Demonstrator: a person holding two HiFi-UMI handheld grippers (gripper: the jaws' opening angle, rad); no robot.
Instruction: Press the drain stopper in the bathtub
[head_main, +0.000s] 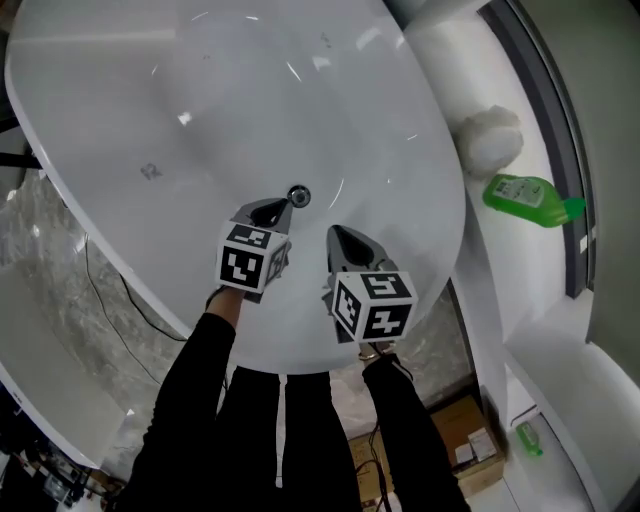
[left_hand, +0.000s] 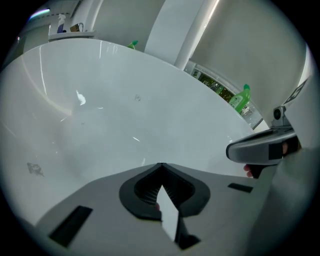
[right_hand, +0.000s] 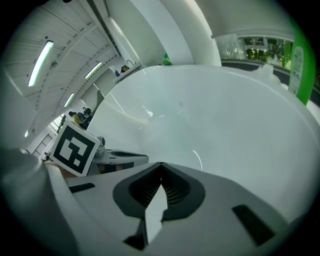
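In the head view the white oval bathtub (head_main: 150, 110) fills the frame, and its round chrome drain stopper (head_main: 298, 195) sits in the basin floor. My left gripper (head_main: 279, 207) is shut with nothing in it. Its tip hangs just left of and below the stopper; I cannot tell if they touch. My right gripper (head_main: 335, 233) is also shut and empty, a short way below and right of the stopper. The left gripper view shows shut jaws (left_hand: 160, 165) over bare tub wall (left_hand: 125, 125), and the right gripper view shows the same (right_hand: 161, 164). Neither shows the stopper.
A green bottle (head_main: 525, 198) lies on the white ledge (head_main: 455, 60) right of the tub, beside a white fluffy ball (head_main: 490, 138). Cardboard boxes (head_main: 465, 440) stand on the floor at lower right. A black cable (head_main: 118, 290) runs along the marble floor at the left.
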